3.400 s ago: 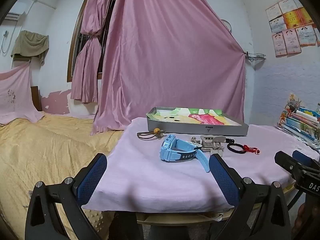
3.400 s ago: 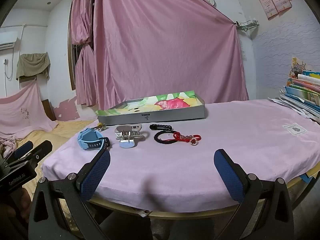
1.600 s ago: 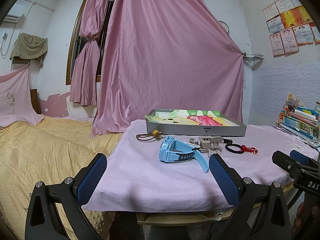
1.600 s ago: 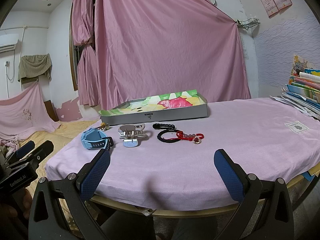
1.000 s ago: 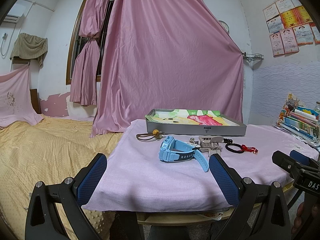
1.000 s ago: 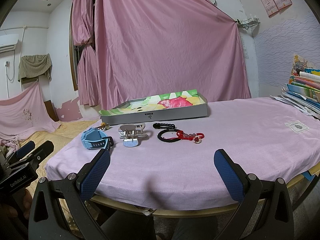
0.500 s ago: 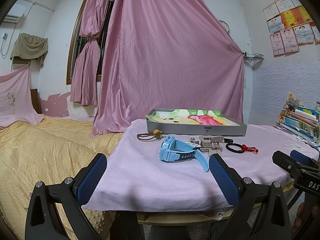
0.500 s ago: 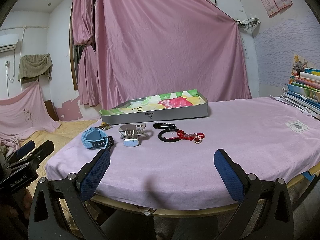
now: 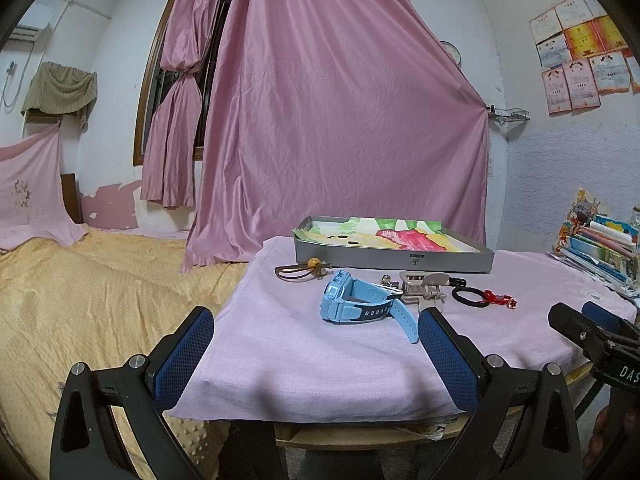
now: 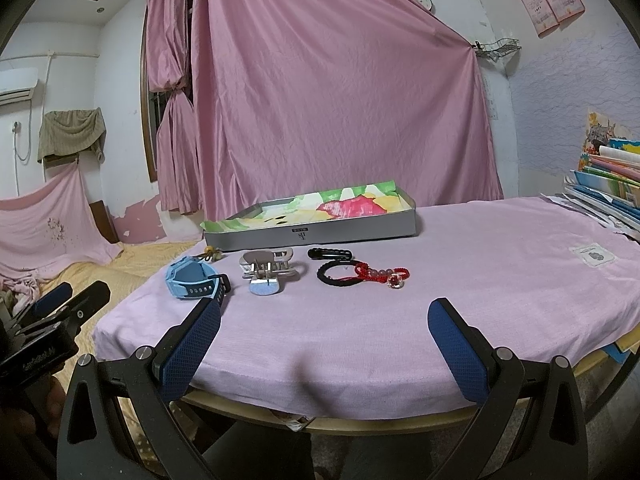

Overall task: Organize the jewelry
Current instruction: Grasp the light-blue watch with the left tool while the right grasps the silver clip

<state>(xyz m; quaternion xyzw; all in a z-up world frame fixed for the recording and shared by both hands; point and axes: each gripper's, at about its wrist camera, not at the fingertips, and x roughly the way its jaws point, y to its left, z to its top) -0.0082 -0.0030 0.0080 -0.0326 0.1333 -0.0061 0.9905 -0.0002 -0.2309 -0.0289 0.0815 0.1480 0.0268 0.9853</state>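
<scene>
In the right wrist view, the left gripper (image 10: 52,300) is poking in at the left edge, its fingers spread wide in its own view. Across mid-frame a blue watch (image 10: 192,280), a beige hair claw (image 10: 266,266), a black hair tie (image 10: 334,272) and a red bead bracelet (image 10: 384,274) are lying on the pink tablecloth (image 10: 460,272), below the grey tray (image 10: 312,234). The right gripper (image 10: 324,344) is hovering wide apart, empty, at the bottom.

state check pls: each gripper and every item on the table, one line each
left gripper: open, empty
right gripper: open, empty
tray: open-topped, no jewelry visible inside
blue watch: on its side, outside tray
hair claw: shut, outside tray
black band: flat, touching red bracelet
</scene>
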